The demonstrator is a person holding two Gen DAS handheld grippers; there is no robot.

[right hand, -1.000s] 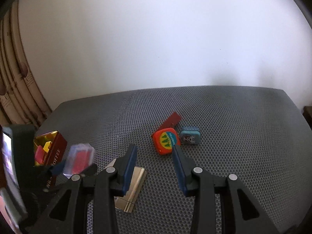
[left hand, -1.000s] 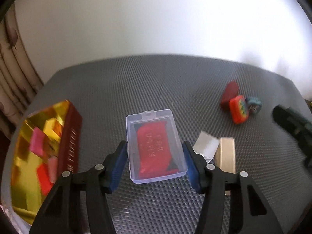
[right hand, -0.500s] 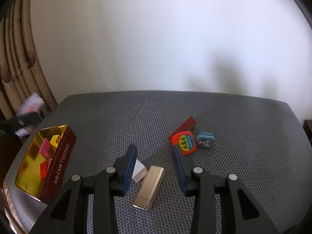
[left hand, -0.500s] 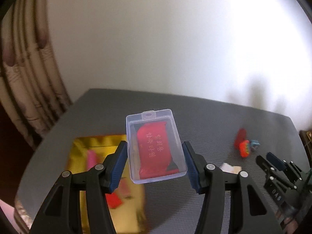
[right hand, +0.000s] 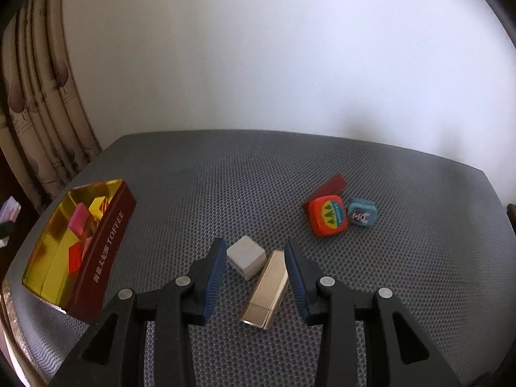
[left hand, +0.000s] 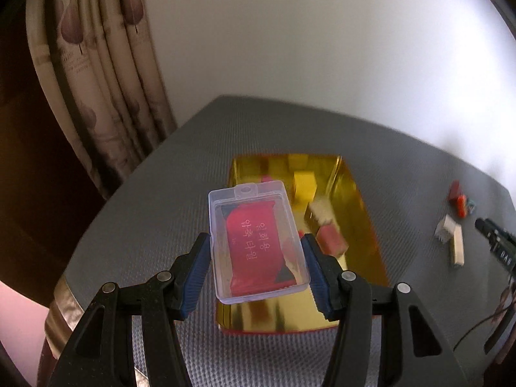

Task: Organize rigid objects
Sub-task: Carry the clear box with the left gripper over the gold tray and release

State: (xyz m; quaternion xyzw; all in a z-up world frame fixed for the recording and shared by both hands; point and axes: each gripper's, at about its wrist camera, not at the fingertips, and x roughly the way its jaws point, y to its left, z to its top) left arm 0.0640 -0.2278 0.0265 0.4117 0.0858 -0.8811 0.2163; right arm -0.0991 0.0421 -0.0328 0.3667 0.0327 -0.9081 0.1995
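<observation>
Left tool [left hand: 254,259] clamped on clear case [left hand: 256,242], hovering over gold tin [left hand: 361,216]. Right tool [right hand: 254,266] released, straddling white cube [right hand: 246,256] and gold bar [right hand: 266,290] beside tin.

toffee tin [right hand: 106,251] left on mat [right hand: 225,177] | cube [right hand: 246,256] touching bar [right hand: 266,290] centre | two small tins [right hand: 329,215] right

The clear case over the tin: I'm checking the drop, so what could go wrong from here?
1. The clear case is held only by its long edges in the left tool; smooth plastic might slip early.
2. The tin already holds blocks, so the case may land tilted or propped.
3. It hangs over the tin's near end; released here, it could clip the rim.
</observation>
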